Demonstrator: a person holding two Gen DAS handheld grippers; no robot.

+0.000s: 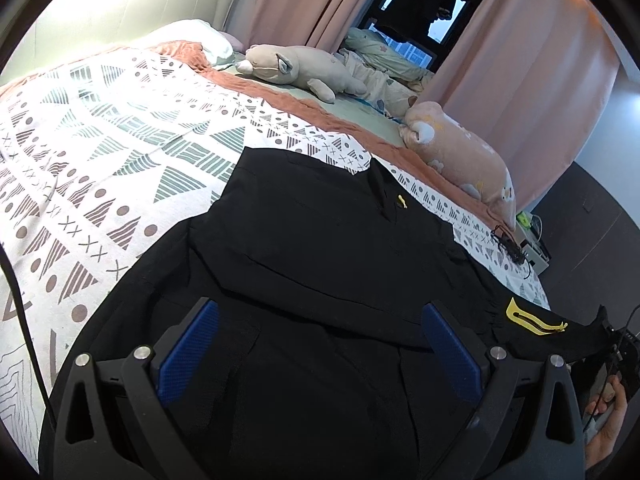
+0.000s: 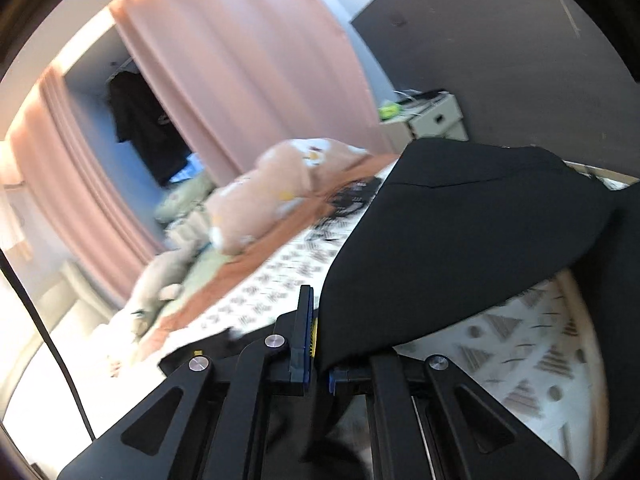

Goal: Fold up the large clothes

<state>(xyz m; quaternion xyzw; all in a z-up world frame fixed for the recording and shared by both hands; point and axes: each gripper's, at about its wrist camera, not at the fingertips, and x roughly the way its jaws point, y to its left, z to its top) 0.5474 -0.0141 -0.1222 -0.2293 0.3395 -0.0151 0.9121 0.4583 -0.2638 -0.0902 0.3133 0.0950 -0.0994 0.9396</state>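
The left gripper (image 1: 320, 344) hovers with its blue-padded fingers (image 1: 188, 354) spread wide over the large black garment with yellow trim (image 1: 320, 248), which lies on the triangle-patterned white bedspread (image 1: 100, 160). The right gripper (image 2: 316, 344) is pinched on a raised edge of that garment (image 2: 440, 248), beyond a pink plush toy (image 2: 272, 196).

garment (image 1: 320, 264) – spread on the bedspread (image 1: 100, 168) at the bed's near edge. two stuffed toys (image 1: 304, 70) beyond it, along the far side. curtains (image 1: 520, 60) behind the toys. bedside cabinet (image 2: 434, 118) right of the bed – against the wall.
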